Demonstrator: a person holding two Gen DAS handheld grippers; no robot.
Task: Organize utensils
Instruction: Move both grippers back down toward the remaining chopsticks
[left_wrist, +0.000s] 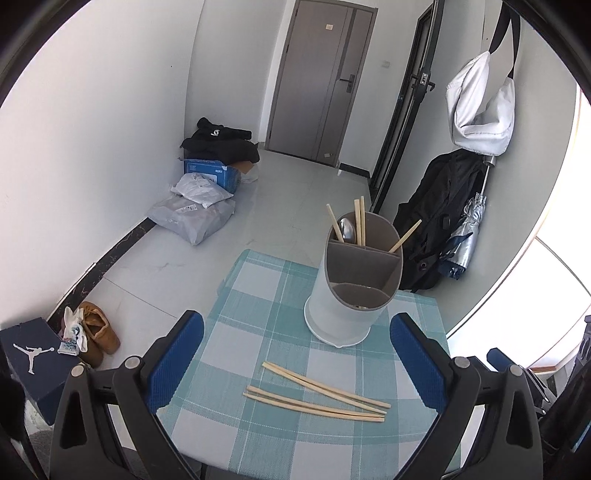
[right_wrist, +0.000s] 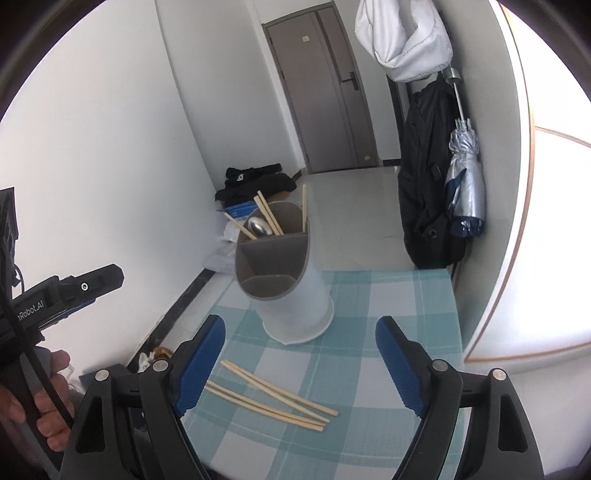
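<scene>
Four loose chopsticks left on the counter, both tongs wide open and empty

Left to right: left tongs (left_wrist: 297, 362) hang spread apart over the near part of the checked counter (left_wrist: 258, 295), holding nothing. The loose chopsticks (left_wrist: 325, 397) lie flat between the blue pads, two rough pairs nearly touching at their right ends. The divided utensil holder (left_wrist: 351, 291) stands just beyond, with chopsticks and a spoon (left_wrist: 347, 229) already in its far slots. Right tongs (right_wrist: 301, 360) are gaping too. These sticks look light, stiff and slick, so I'd pinch one pair mid-length or it'll probably swivel.
</scene>
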